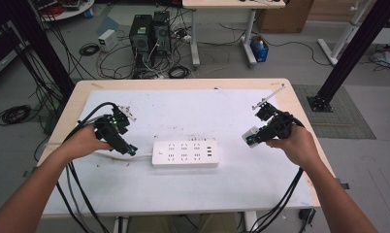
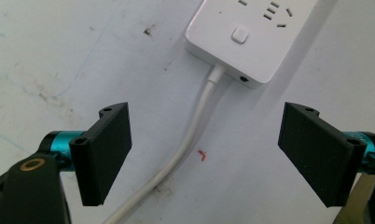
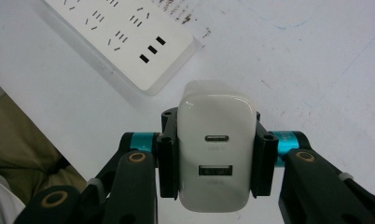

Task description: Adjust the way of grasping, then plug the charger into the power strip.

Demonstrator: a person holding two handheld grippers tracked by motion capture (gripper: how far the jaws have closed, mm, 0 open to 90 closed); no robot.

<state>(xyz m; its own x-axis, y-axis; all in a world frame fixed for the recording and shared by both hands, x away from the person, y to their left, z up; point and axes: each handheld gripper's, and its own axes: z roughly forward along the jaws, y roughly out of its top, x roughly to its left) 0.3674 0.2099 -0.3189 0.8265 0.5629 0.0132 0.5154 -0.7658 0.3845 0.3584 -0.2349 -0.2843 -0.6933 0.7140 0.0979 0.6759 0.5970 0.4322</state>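
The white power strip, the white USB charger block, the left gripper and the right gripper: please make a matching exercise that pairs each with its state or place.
Things:
1. white rectangular plastic power strip
2. white USB charger block
3. left gripper
4. right gripper

States:
A. jaws wide apart above a white cable
B. lies flat mid-table
C. jaws clamped on something
D. held between two black jaws

Pairs: 1-B, 2-D, 3-A, 4-C

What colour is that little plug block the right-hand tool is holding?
White. The charger shows best in the right gripper view, clamped between the black fingers.
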